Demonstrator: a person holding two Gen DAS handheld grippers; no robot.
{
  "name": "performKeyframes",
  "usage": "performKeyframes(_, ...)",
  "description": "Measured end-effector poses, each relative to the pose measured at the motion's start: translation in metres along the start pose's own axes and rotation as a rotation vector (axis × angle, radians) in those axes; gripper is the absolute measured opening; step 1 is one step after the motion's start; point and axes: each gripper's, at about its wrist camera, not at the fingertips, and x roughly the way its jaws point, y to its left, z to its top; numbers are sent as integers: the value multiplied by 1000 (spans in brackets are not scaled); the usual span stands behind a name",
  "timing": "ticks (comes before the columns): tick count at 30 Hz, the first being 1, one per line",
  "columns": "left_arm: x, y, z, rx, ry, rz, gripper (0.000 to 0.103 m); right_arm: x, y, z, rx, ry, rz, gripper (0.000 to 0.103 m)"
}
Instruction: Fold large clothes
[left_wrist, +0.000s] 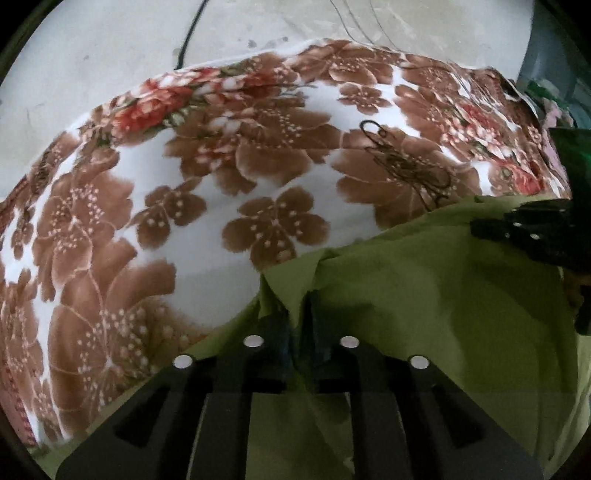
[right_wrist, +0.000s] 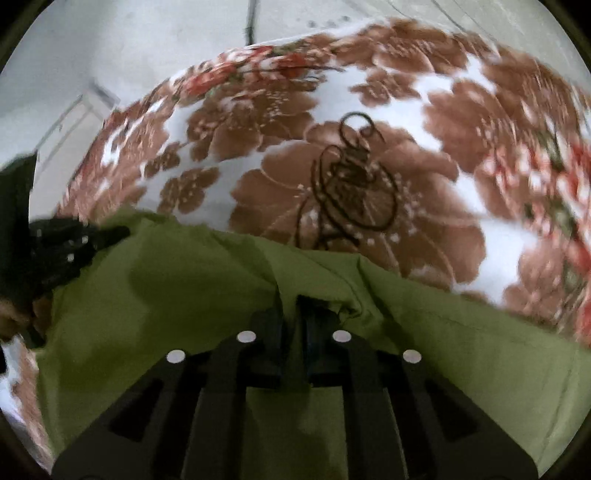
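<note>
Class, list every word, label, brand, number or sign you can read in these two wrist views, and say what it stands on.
Dark cursive script, printed on the floral blanket: the lettering is too looped and blurred to read.
Same script in the left wrist view: also unreadable.
Green garment: no text visible.
No other words, numbers or labels show.

The left gripper (left_wrist: 299, 314) is angled steeply downward, its jaws nearly closed and pinched on green cloth (left_wrist: 424, 295). The right gripper (right_wrist: 291, 314) is held likewise, pinching the same cloth.
</note>
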Motion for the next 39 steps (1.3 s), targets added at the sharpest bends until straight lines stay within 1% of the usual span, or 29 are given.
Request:
performKeyframes(1,-5,-1,-2,-10,-9,4,34,-10,3,-1,-20,-4,14,22)
performKeyframes(2,-16,-2,-6,-14,-28,20,53,-18,4,-3,-18,-13,27,30)
performKeyframes(3,-29,-5,-11,-14,-53,51,58,-28,6,-5,-11,-24,21,38)
performKeyframes(4,-40,-7,-16,-13,-68,101,60,-35,9,-8,-8,-27,-7,43)
performKeyframes(5,-48,-9,-20,-15,-77,136,63,-43,14,-13,1,-27,-54,56)
performKeyframes(6,-58,-11,-24,-26,-89,171,67,-49,18,-17,14,-30,-77,62)
performKeyframes(7,-70,-16,-30,-62,-102,183,69,-53,21,-20,27,-34,-95,64)
performKeyframes(9,-91,-28,-43,-146,-130,138,75,-64,34,-31,50,-48,-125,70)
performKeyframes(11,-97,-44,-55,-168,-134,114,78,-67,47,-41,44,-54,-144,72)
performKeyframes(15,-84,-82,-80,-96,-128,96,78,-61,64,-59,18,-45,-149,73)
performKeyframes(17,-77,-90,-89,-103,-159,58,78,-53,67,-69,8,-35,-171,73)
performKeyframes(20,-56,-93,-99,-100,-120,37,79,-38,62,-86,16,-19,-177,73)
performKeyframes(22,-39,-92,-109,-80,-82,55,80,-32,60,-95,0,-13,-188,73)
performKeyframes(23,-33,-92,-114,-64,-67,77,81,-28,58,-100,-13,-11,-188,73)
performKeyframes(24,-27,-91,-118,-39,-54,122,83,-25,55,-104,-27,-6,-198,70)
performKeyframes(25,-26,-88,-121,-39,-55,132,84,-24,54,-105,-36,-2,-205,65)
performKeyframes(26,-28,-79,-124,-71,-63,130,87,-25,50,-106,-39,0,-194,63)
performKeyframes(27,-28,-72,-125,-102,-51,137,88,-28,47,-106,-36,-1,-185,62)
performKeyframes(28,-29,-65,-125,-132,-35,119,88,-32,44,-106,-38,4,-189,62)
performKeyframes(30,-42,-57,-121,-173,-32,116,86,-43,41,-104,-29,6,-178,63)
performKeyframes(31,-50,-55,-117,-180,-42,114,87,-49,41,-104,-16,0,-172,65)
performKeyframes(33,-74,-54,-110,-184,-88,103,87,-74,40,-103,27,-38,-151,77)
performKeyframes(34,-89,-56,-105,-186,-115,94,88,-81,41,-103,40,-52,-145,79)
performKeyframes(36,-109,-64,-99,-191,-154,60,92,-95,48,-107,68,-63,-130,81)
performKeyframes(38,-112,-77,-96,-175,-161,26,94,-93,59,-116,55,-44,-132,81)
performKeyframes(39,-105,-88,-98,-144,-153,19,94,-87,63,-123,40,-31,-145,81)
